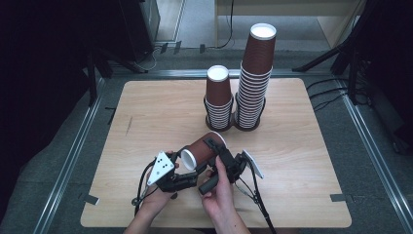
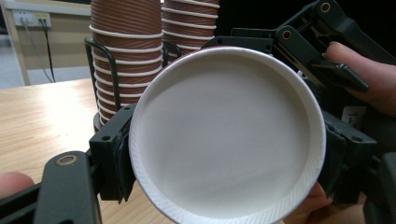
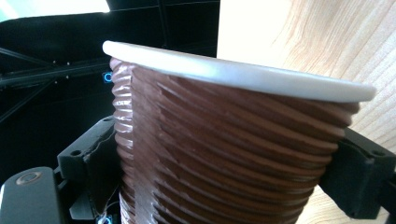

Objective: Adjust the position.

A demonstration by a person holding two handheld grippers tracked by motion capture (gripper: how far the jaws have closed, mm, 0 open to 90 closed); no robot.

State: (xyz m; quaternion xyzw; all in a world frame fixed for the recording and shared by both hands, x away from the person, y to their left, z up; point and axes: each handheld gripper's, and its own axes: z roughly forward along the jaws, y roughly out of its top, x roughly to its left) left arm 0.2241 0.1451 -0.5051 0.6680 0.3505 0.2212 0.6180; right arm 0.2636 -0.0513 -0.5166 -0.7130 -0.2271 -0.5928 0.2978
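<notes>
— How much room do you have on the table (image 1: 146, 112)?

— Plenty. The wooden top lies bare from nine o'clock round to eleven and again at three. Its near edge runs just under my wrists at six. At twelve stand two black wire holders, the tall cup stack (image 1: 255, 78) and the short cup stack (image 1: 218, 97) side by side, well apart from my claws.

— And the cup?

— The brown ribbed paper cup (image 1: 202, 148) lies on its side above the near-centre of the table, base toward me at seven o'clock, rim toward one o'clock. My left gripper (image 1: 181, 170) is clenched on its base end: in the left gripper view the white bottom faces the lens with a pad pressed on each flank. My right gripper (image 1: 221, 151) grasps it nearer the rim; in the right gripper view both pads (image 3: 98, 163) sit against the ribbed wall below the white lip.
</notes>
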